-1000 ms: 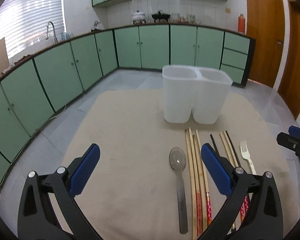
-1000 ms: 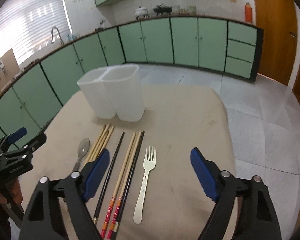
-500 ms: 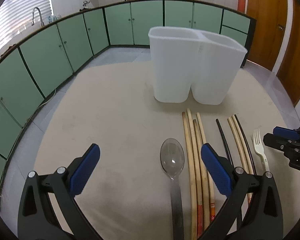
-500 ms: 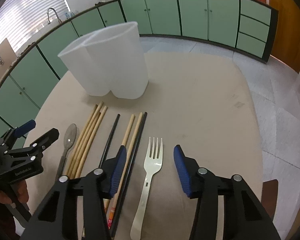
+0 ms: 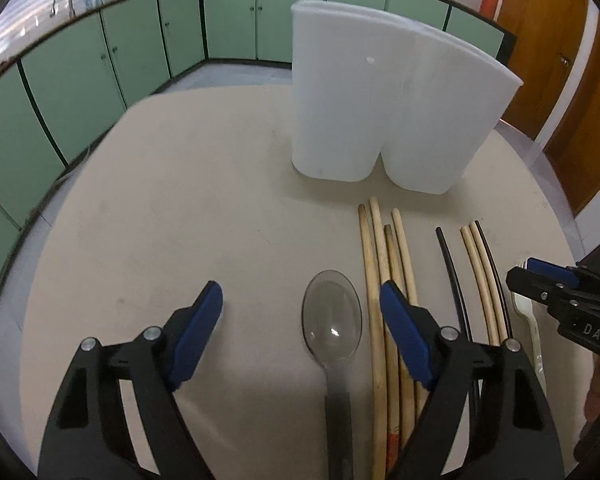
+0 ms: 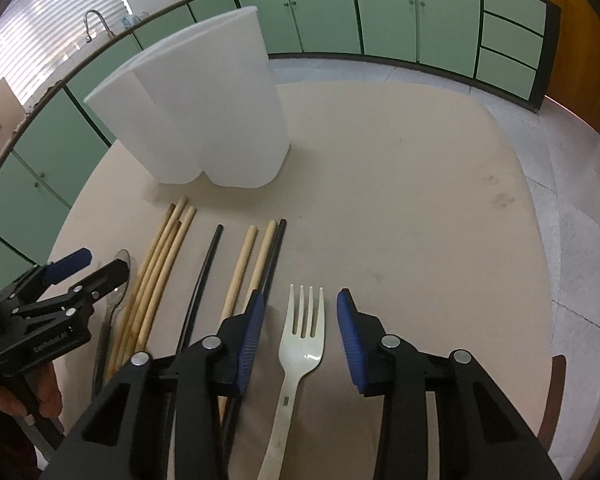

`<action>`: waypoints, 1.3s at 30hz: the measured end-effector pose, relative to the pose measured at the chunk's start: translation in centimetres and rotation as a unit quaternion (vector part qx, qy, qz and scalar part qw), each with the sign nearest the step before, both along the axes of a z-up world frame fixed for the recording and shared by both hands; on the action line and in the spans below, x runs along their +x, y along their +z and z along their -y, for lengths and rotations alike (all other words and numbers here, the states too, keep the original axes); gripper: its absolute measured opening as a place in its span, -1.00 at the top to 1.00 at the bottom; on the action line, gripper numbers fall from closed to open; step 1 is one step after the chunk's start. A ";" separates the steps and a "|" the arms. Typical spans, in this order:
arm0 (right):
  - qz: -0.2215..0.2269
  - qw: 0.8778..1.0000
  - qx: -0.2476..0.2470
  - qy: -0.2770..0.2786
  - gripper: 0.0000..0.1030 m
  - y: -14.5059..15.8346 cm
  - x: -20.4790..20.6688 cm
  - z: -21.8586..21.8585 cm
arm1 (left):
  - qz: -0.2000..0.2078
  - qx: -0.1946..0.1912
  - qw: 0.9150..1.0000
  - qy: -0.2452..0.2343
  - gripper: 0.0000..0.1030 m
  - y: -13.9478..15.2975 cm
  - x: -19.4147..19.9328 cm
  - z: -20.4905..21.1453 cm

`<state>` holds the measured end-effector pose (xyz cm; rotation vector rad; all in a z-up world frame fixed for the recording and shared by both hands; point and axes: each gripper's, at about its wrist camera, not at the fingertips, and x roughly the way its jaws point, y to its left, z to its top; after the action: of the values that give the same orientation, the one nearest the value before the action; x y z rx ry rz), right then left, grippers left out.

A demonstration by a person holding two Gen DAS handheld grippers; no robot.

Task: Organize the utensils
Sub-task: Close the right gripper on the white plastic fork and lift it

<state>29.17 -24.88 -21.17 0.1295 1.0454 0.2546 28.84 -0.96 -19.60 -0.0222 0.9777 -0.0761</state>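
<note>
Reading "DAS" on right gripper (image 5: 556,276) casing

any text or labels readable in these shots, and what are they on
"DAS": white letters on the black body of the right claw, seen from the left wrist view; any further letters are cut off.
White lettering on the body of the left claw: too blurred to read.
Small dark mark on the handle of the fork: too small to read.
</note>
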 end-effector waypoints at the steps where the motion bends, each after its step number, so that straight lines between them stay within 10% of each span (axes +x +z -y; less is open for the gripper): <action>1: 0.000 1.000 0.000 0.000 0.27 0.0 0.0 0.1 | 0.000 -0.001 1.000 0.000 -0.52 -0.1 0.1 0.0; 12: 0.008 1.000 -0.025 -0.001 0.39 -0.1 0.3 -0.5 | -0.011 -0.018 1.000 -0.007 -0.25 -0.1 0.8 -0.6; 21: 0.014 0.999 -0.040 0.005 0.63 -0.1 0.3 -1.5 | -0.011 -0.044 0.999 -0.026 0.46 0.0 0.7 -0.6; 39: 0.098 0.995 0.001 -0.011 0.63 3.3 -2.5 0.5 | 0.114 -0.050 0.991 -0.040 0.47 4.0 -4.1 -0.3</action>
<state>26.68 -25.38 -17.90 0.1152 0.8489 0.2435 24.69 -0.70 -15.65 -0.0646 0.7452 -0.1972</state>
